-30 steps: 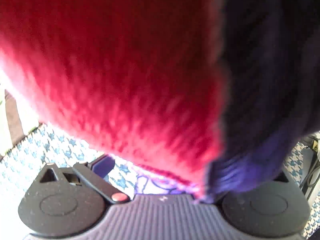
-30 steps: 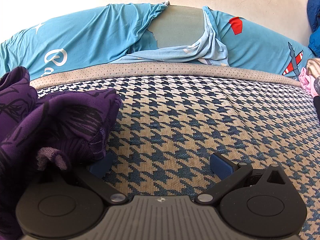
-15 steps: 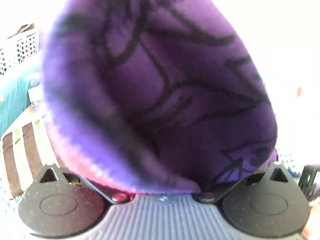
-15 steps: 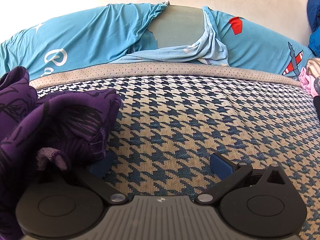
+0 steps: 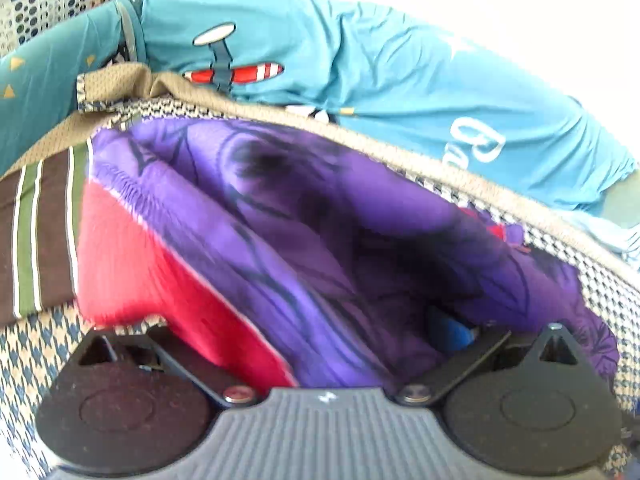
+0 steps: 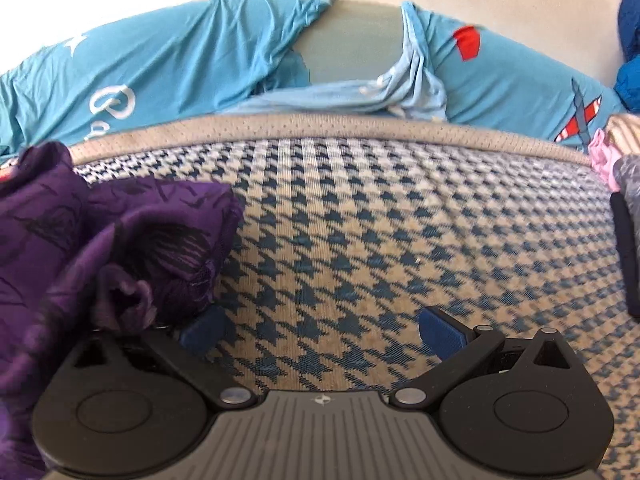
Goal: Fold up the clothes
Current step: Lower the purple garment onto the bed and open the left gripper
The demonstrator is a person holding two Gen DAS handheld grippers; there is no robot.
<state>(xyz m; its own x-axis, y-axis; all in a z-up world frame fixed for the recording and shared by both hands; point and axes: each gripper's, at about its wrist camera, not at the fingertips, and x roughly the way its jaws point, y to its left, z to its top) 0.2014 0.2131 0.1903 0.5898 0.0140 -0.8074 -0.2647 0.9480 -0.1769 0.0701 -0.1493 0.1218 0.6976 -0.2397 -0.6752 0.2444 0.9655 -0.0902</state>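
Observation:
A purple garment [image 5: 360,240] with black line print and a red side [image 5: 160,272] lies bunched on the houndstooth bed cover [image 5: 24,352]. It is draped over my left gripper [image 5: 320,336]. The jaws stand wide, with only one blue pad [image 5: 452,332] showing under the cloth. In the right wrist view the same purple garment [image 6: 100,248] is heaped at the left. My right gripper [image 6: 320,332] is open low over the bed cover [image 6: 400,240], and the cloth's edge reaches its left pad [image 6: 200,334]. Nothing sits between its fingers.
Blue bedding [image 6: 180,60] with an aeroplane print runs along the wall behind the bed. A white perforated basket [image 5: 48,4] and a brown-green striped cloth [image 5: 36,240] are at the left. Pink and grey clothes [image 6: 604,160] lie at the right edge.
The garment filled the left wrist view a moment ago. Now it has dropped lower and the bedding behind shows. The right gripper has hardly moved.

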